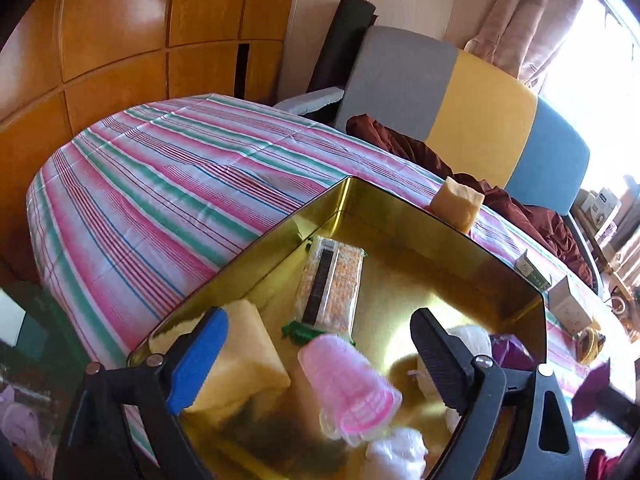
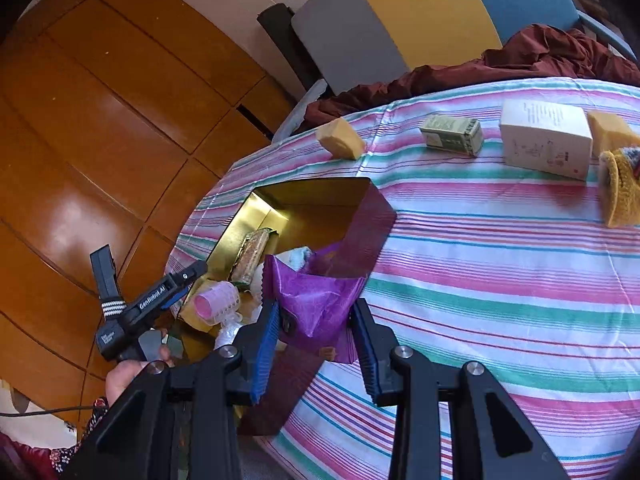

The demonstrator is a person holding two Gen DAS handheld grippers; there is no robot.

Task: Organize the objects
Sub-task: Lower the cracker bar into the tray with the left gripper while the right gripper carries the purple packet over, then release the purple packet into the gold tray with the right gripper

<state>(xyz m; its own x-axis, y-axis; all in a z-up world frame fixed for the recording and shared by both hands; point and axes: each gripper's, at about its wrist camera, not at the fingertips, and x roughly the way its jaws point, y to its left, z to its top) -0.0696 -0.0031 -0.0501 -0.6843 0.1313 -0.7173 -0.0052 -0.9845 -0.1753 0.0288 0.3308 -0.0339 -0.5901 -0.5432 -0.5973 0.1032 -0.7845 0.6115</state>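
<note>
A gold tin box (image 1: 400, 204) (image 2: 372, 224) sits on the striped cloth. Inside lie a cracker packet (image 1: 330, 284) (image 2: 252, 256), a yellow sponge (image 1: 240, 360), a pink hair roller (image 1: 352, 384) (image 2: 216, 304) and white soft items (image 1: 400, 456). My left gripper (image 1: 316, 356) is open above the tin, the roller loose between its fingers. My right gripper (image 2: 316, 344) holds a purple bag (image 2: 316, 300) at the tin's near edge; its pads touch the bag's sides.
On the cloth lie a yellow sponge (image 2: 342, 140) (image 1: 458, 204), a green box (image 2: 454, 134) (image 1: 534, 270), a white box (image 2: 546, 144) (image 1: 570, 310), another sponge (image 2: 610, 130) and a mustard knitted item (image 2: 620, 188). A chair (image 1: 480, 120) with maroon cloth (image 2: 520, 60) stands behind.
</note>
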